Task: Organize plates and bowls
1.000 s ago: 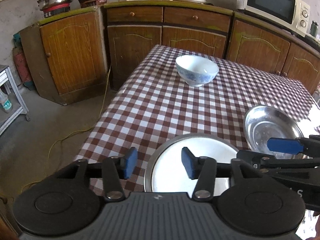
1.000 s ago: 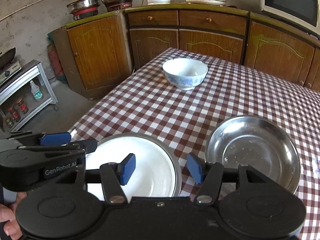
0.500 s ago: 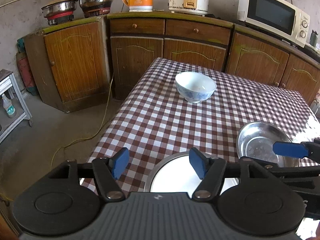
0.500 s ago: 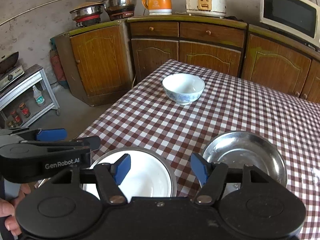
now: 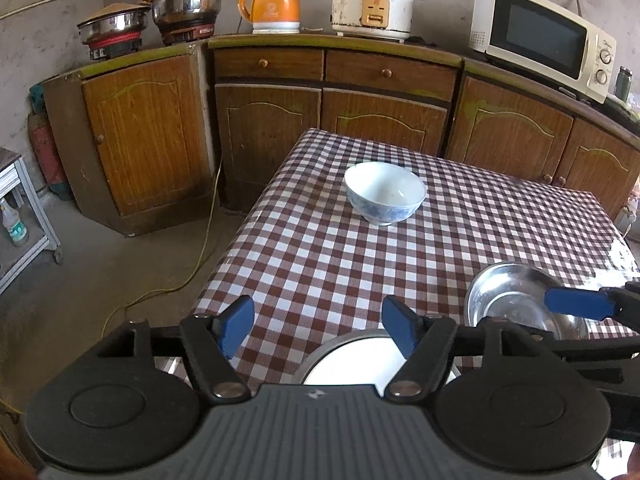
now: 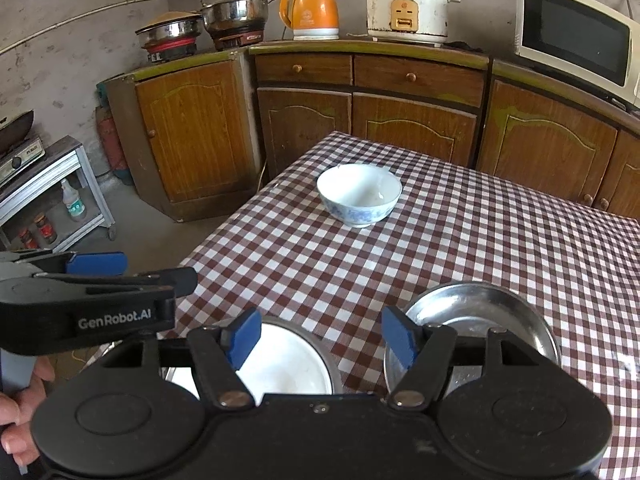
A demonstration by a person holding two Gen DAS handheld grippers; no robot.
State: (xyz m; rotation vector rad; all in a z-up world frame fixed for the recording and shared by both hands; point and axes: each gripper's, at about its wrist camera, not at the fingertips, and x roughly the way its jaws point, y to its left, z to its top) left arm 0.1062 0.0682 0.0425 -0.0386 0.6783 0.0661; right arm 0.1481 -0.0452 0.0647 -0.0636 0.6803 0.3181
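Note:
A white plate with a metal rim (image 5: 352,360) (image 6: 288,364) lies at the near edge of the checked table (image 5: 320,264). To its right sits a shiny steel dish (image 5: 508,292) (image 6: 476,308). Farther back stands a white bowl with blue pattern (image 5: 384,194) (image 6: 359,194). My left gripper (image 5: 318,322) hovers above the white plate, its jaws opening with nothing between them. My right gripper (image 6: 320,334) hangs open over the gap between plate and dish, holding nothing. Both gripper bodies hide the near parts of the plate and dish.
Wooden cabinets (image 5: 360,120) run behind the table, carrying pots, an orange kettle (image 5: 272,0), a rice cooker (image 5: 372,4) and a microwave (image 5: 540,36). A metal shelf cart (image 6: 48,192) stands on the floor at left. A yellow cord (image 5: 192,272) trails beside the table.
Both grippers have risen away from the table, so plate and dish sit lower in view. Both pairs of jaws stand wider apart than before.

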